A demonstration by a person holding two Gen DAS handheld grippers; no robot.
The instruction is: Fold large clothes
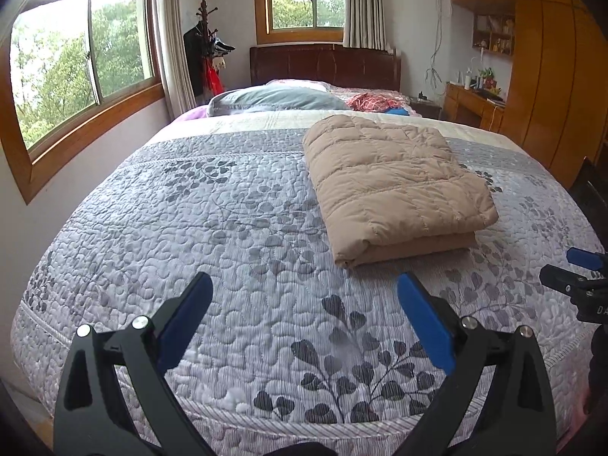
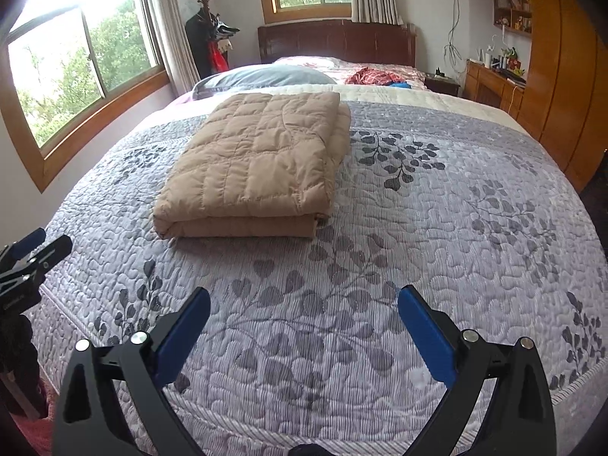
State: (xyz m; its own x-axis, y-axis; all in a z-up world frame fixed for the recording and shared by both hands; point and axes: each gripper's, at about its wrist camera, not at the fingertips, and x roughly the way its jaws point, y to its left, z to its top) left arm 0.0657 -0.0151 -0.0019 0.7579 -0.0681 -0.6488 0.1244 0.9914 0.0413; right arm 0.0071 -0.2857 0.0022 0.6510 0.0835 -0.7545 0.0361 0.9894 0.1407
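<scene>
A tan quilted down garment (image 1: 395, 186) lies folded into a thick rectangle on the grey leaf-patterned bedspread (image 1: 235, 235); the right wrist view shows the same folded garment (image 2: 258, 167) left of centre. My left gripper (image 1: 304, 285) hovers open over the foot of the bed, short of the garment, nothing between its blue pads. My right gripper (image 2: 304, 300) is open too, held back from the garment's near edge. Each view catches the other gripper at its side: the right gripper (image 1: 577, 269) and the left gripper (image 2: 34, 250).
A grey pillow (image 1: 277, 100) and a red checked cloth (image 1: 370, 102) lie near the dark headboard (image 1: 323, 64). A coat stand (image 1: 207, 49) stands by the window on the left. A wooden wardrobe (image 1: 547, 76) and a desk (image 1: 471, 104) line the right wall.
</scene>
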